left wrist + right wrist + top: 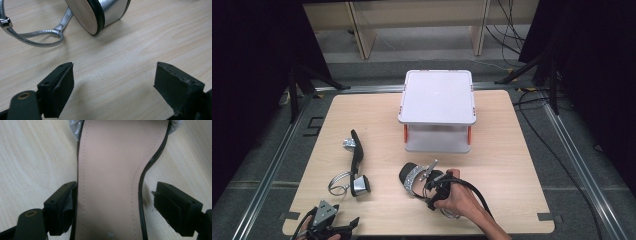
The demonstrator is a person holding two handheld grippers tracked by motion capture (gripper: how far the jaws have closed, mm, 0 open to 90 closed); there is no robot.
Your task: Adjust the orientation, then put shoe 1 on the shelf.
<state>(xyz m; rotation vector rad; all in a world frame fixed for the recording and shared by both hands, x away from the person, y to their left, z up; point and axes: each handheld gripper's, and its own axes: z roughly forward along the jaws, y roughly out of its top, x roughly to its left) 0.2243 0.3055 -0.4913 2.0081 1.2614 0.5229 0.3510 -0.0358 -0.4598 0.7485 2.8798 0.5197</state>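
1. The right gripper [432, 186] sits over the near sandal [414, 178], its jaws spread to either side of the insole [110, 177]. One jaw touches the edge of the sole, while the other stands just clear, so nothing is pinched yet. I judge that straddling the narrow waist of the shoe sets up a firm grasp.
2. That insole is smooth, matte, pale pink, with a line of stitching along its border and a thin black rim. A glittery silver strap [75, 127] crosses ahead of the jaws.
3. The left gripper [329, 225] rests low at the table's [512, 165] near edge, jaws wide apart and empty over bare wood grain.
4. Ahead of it lies the second sandal [354, 162], tipped on its side. Its block heel [100, 13] is wrapped in metallic silver with a black band, and a thin silver ankle strap [37, 37] loops beside it.
5. Beyond both tools stands a white two-tier rack [438, 95] with orange posts, probably the shoes' destination.
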